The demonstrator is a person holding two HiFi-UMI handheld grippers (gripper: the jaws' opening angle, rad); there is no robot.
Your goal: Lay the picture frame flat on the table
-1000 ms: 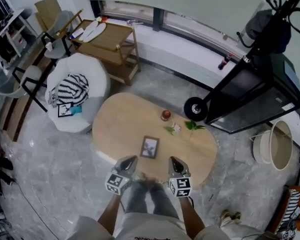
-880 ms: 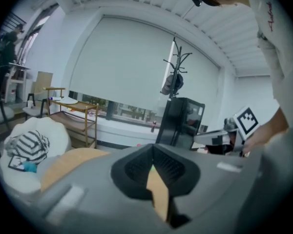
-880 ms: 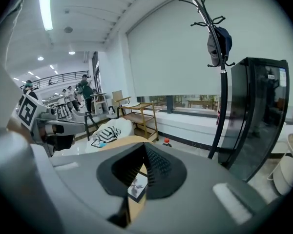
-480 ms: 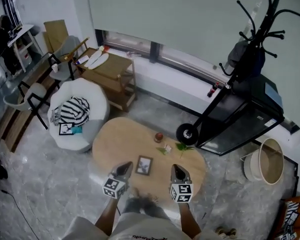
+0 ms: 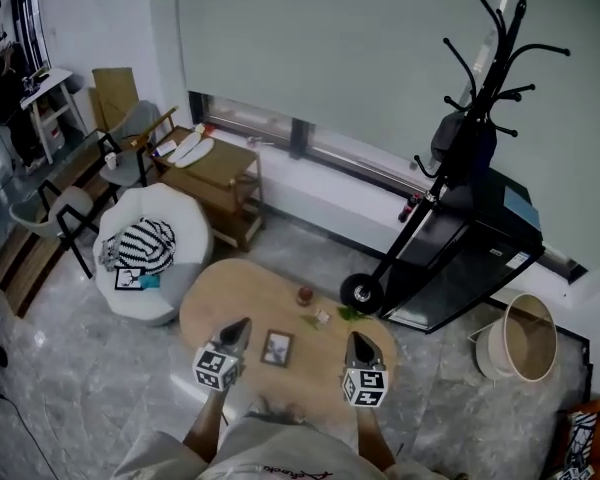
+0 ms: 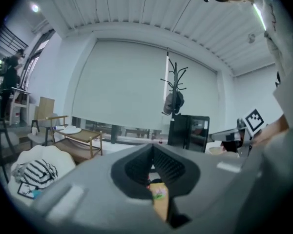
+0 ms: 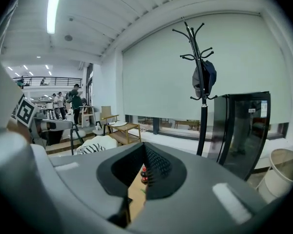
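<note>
**Both tongs closed and empty, picture frame flat on the surface**

The left tongs [image 5: 241, 327] sit at the lower centre-left of the head view. In the left gripper view their jaws [image 6: 152, 147] meet at the tips with nothing between them. The right tongs [image 5: 358, 342] sit at the lower centre-right, and in the right gripper view their jaws [image 7: 144, 148] are likewise pressed together and empty. Each pair is carried on a bare forearm that rises from the bottom edge, and both point toward the upper part of the frame.

Between the two tips, slightly above them in the head view, the picture frame [image 5: 277, 348] lies flat with its picture facing up, and neither pair touches it. It rests on the near half of the oval wooden surface [image 5: 220, 301].

Farther up the surface are a small red item [image 5: 305, 294], a small pale object [image 5: 322, 317] and some green leaves [image 5: 356, 313], all well apart from the frame.

Left of the surface stands a white pouf [image 5: 170, 208] with a striped cloth [image 5: 143, 243] on it. A wooden cart [image 5: 218, 171] is above that. At upper right, a black coat rack [image 5: 490, 68] stands over a tilted black cabinet [image 5: 470, 258]. A round basket [image 5: 521, 345] is at the right edge.
</note>
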